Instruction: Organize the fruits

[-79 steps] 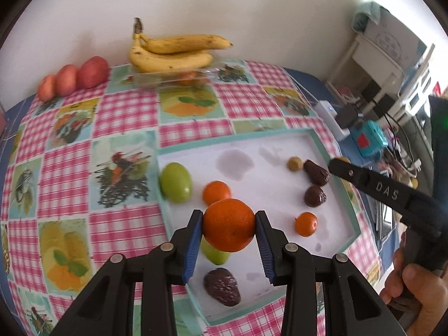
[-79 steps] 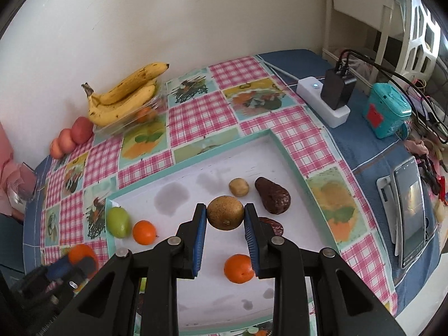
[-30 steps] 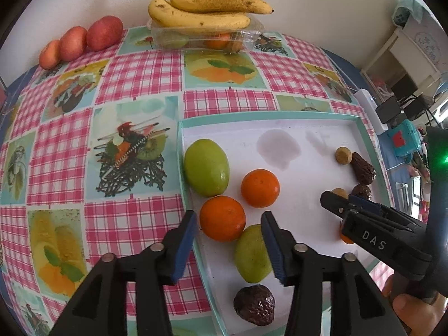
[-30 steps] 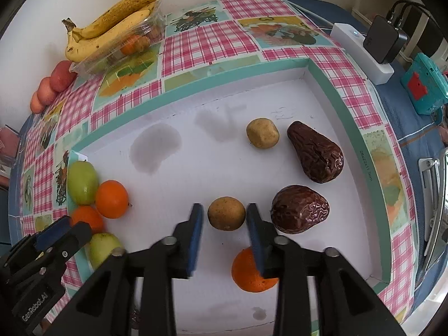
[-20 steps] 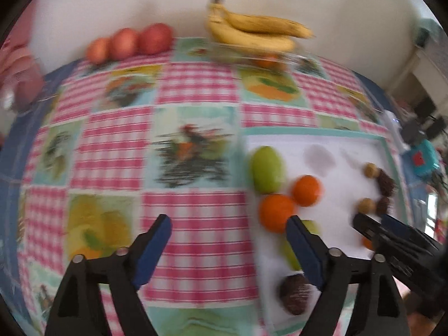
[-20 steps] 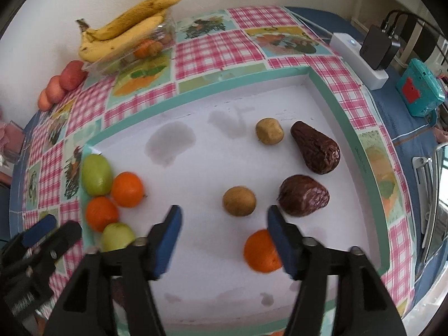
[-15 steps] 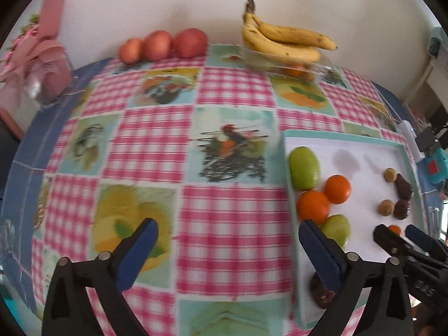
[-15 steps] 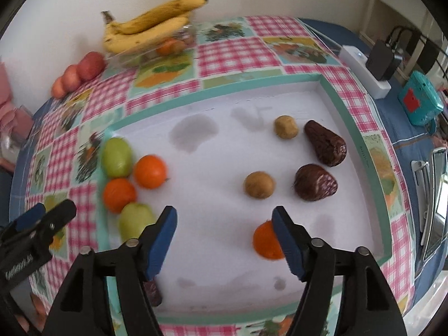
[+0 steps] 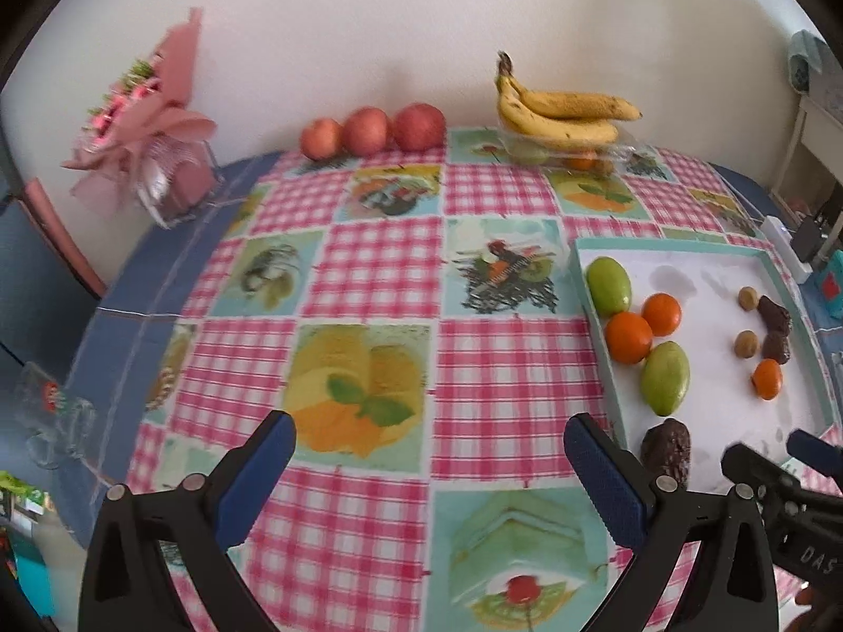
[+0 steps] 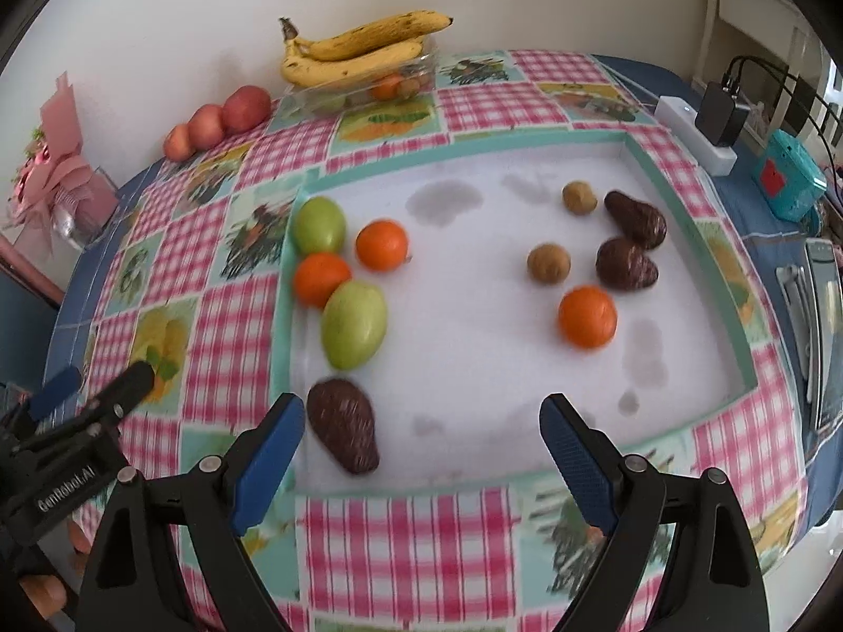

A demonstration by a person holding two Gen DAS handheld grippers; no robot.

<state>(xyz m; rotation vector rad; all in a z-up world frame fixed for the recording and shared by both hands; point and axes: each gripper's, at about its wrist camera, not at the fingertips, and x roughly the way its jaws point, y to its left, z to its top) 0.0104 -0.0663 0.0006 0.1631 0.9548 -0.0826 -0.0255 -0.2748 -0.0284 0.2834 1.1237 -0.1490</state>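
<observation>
Tabletop (image 9: 379, 263): pink-checked cloth with fruit pictures, set against a pale wall.

Tray (image 10: 474, 158): white, teal-rimmed, shallow, on the cloth. Holds all sorted fruit.
- Left group, against the rim: green fruit (image 10: 319, 225), second green fruit (image 10: 354, 325), two oranges (image 10: 382, 244) (image 10: 321, 279), packed close and touching. One dark wrinkled fruit (image 10: 343, 425) lies apart, nearer the camera.
- Right group: two small brown fruits (image 10: 579, 197) (image 10: 548, 263), two dark wrinkled fruits (image 10: 635, 219) (image 10: 626, 264), one orange (image 10: 587, 316).

Off-tray stock at the wall: bananas (image 9: 564, 110) on a clear box (image 10: 369, 87), three red fruits (image 9: 371, 130), a pink wrapped bouquet (image 9: 142, 121).

Left claw (image 9: 429, 474): jaws spread wide, having just opened, nothing between them; over bare cloth beside the tray.
Right claw (image 10: 421, 453): jaws likewise wide and just opening, empty; over the tray's near edge, with the lone dark fruit just by its left finger.

Handling notes (judged): oranges are firm and round, likely to roll; take across the widest part. Green fruits look smooth-skinned and may slip; grip across the short axis. Dark wrinkled fruits seem softer and should take only light pressure at the fat end. Stray orange and lone dark fruit appear the items left to regroup.
</observation>
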